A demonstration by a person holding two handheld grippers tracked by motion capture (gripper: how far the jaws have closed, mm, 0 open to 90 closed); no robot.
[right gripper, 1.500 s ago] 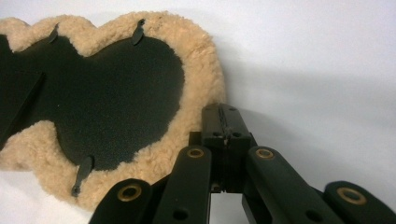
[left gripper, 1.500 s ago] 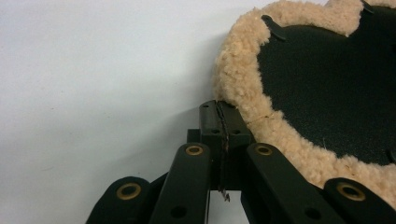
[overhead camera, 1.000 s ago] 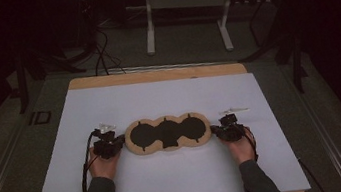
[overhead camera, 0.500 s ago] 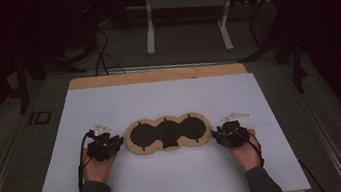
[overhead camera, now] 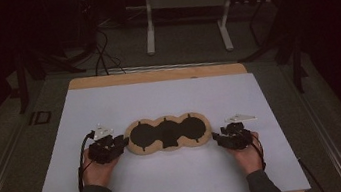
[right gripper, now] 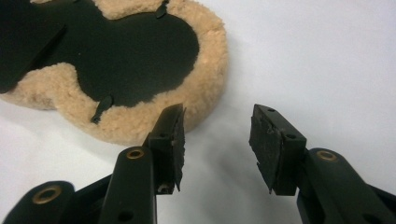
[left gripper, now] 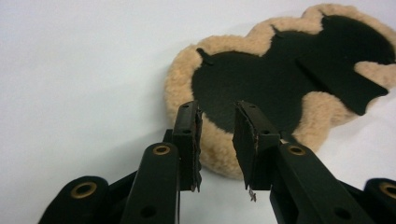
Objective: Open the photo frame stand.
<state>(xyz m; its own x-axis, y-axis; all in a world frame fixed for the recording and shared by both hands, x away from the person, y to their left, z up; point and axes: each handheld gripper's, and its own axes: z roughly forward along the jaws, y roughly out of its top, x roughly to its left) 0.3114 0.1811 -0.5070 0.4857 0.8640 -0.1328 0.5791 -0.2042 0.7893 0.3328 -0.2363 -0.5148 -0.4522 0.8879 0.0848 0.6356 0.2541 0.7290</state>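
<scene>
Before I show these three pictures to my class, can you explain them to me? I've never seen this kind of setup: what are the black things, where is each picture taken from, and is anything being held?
No robot here: a person sits at a table and holds a black hand tool with two jaws in each hand, the left tongs and the right tongs. One picture comes from a fixed camera above, looking down on the white table cover. The other two come from small cameras riding on each tool, looking along its jaws. On the cover lies one thing: a flat fleecy tan pad with three rounded lobes and a black middle. Both tools are open and hold nothing. The left jaws sit at the pad's edge; the right jaws sit just beside its other end.
</scene>
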